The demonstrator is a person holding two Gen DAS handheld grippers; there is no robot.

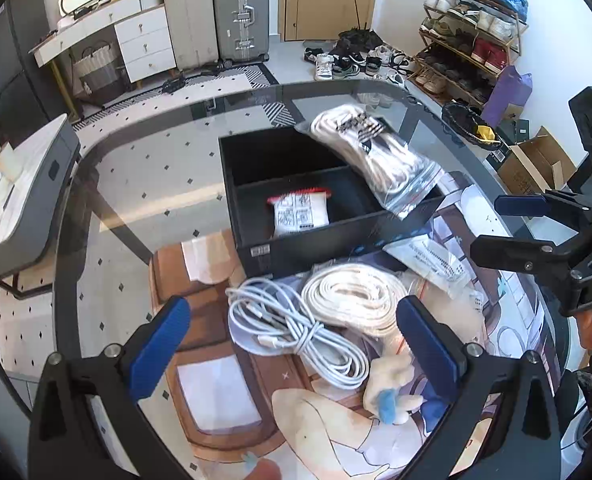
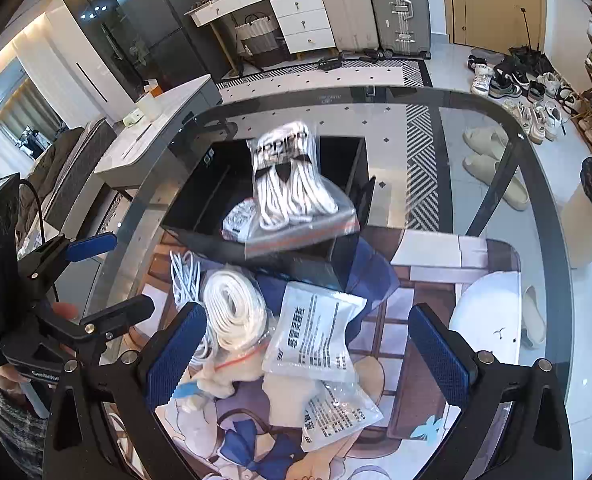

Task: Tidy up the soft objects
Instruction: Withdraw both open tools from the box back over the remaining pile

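Black, two-compartment box (image 1: pixel 256 236) on my glass worktop (image 1: pixel 136 184), with a clear zip bag of white cord (image 1: pixel 375 156) blurred above its far-right corner; nothing grips the bag, so I judge it to be in free fall or sliding. My left tongs (image 1: pixel 292 344) stand wide open and empty, poised over the loose grey-white cable coil (image 1: pixel 296 328) and the flat cream strap coil (image 1: pixel 351 296) on the printed mat (image 1: pixel 216 392). My right tongs (image 2: pixel 303 348) are likewise wide open, holding nothing, above two white sachets (image 2: pixel 315 332) lying in front of the box.

Orientation: in the left wrist view the bag's long axis runs diagonally, printed label end toward the far left, red zip end toward the near right and overhanging the box wall. One red-topped sachet (image 1: pixel 299 212) already lies in the near compartment, its long axis pointing away from me.

Risks, as I judge them: the bag is longer than the compartment is wide along that diagonal, so it may perch on the rim or divider and tip out onto the worktop. Slick plastic would encourage the slide. The loose cable coil could shed loops when pinched, snagging the strap coil touching it.
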